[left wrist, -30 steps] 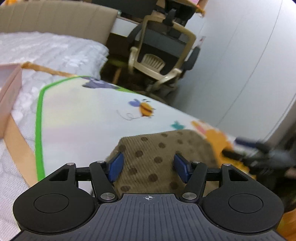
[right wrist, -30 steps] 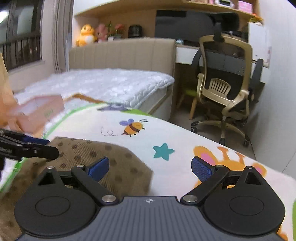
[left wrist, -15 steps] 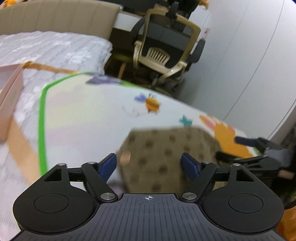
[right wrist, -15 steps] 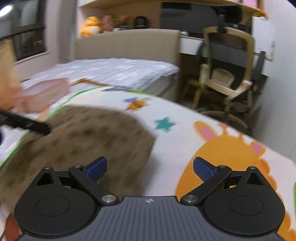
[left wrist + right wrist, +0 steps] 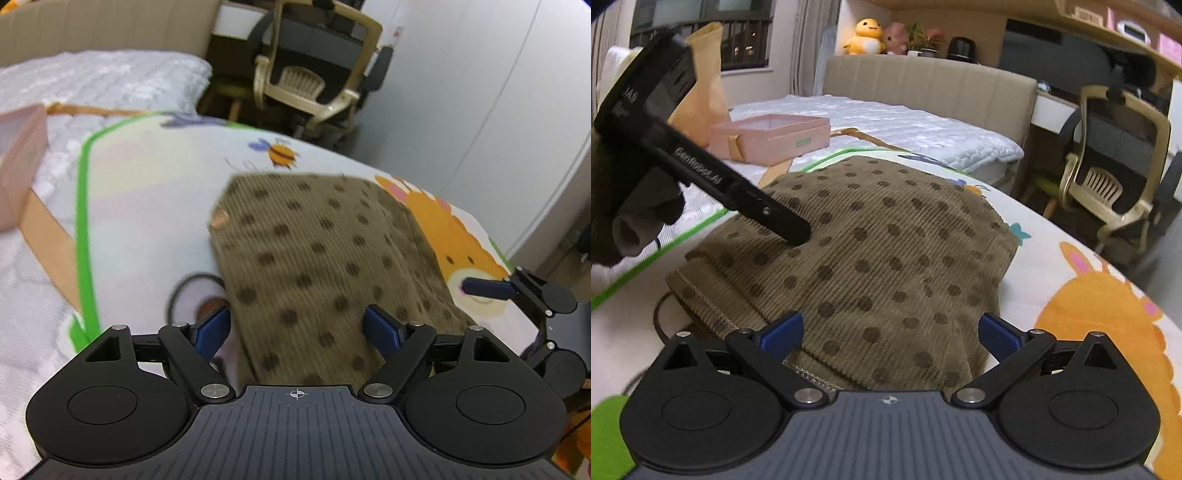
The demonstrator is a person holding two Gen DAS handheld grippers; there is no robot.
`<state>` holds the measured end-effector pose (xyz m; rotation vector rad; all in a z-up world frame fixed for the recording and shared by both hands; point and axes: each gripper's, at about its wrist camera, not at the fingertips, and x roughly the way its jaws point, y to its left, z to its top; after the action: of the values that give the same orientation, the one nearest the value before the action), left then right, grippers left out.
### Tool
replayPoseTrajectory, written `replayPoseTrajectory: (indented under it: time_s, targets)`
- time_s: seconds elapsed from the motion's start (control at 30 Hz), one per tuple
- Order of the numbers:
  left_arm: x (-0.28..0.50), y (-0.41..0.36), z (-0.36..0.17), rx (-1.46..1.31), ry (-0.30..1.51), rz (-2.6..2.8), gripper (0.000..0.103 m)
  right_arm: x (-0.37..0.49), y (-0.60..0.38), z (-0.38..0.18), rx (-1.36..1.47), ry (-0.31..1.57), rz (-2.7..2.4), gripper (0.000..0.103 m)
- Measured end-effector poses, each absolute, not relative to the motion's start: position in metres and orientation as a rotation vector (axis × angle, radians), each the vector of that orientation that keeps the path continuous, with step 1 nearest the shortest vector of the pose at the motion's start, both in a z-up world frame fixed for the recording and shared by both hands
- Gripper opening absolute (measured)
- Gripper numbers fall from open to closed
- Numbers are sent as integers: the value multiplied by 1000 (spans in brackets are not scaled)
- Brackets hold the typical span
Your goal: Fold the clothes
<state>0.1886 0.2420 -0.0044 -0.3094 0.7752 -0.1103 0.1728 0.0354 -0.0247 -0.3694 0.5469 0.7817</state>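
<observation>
A folded brown corduroy garment with dark dots lies on a cartoon-print mat; it also shows in the right wrist view. My left gripper is open, its blue pads on either side of the garment's near edge. My right gripper is open and empty over the garment's near hem. The left gripper's black body reaches over the garment from the left in the right wrist view. The right gripper's blue finger shows at the right in the left wrist view.
A pink open box sits on the white quilted mattress behind the mat. A beige office chair and desk stand to the right. A padded headboard with soft toys is at the back.
Both grippers pulled back and rose, so more of the garment shows. The left gripper's fingers have opened wider. The garment now lies folded and flatter on the mat.
</observation>
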Motion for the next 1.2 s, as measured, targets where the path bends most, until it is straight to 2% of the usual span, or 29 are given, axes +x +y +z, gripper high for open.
replayPoseTrajectory:
  time_s: [0.27,0.77,1.2]
  targets:
    - [208,239,-12,-331,766,-120,85,185,43,-28,-398,507,707,103]
    - [232,233,-18,-342,752,-122,85,181,27,-26,-383,545,800,103]
    - [180,216,-12,-307,774,-67,85,168,22,-42,-425,554,723,103]
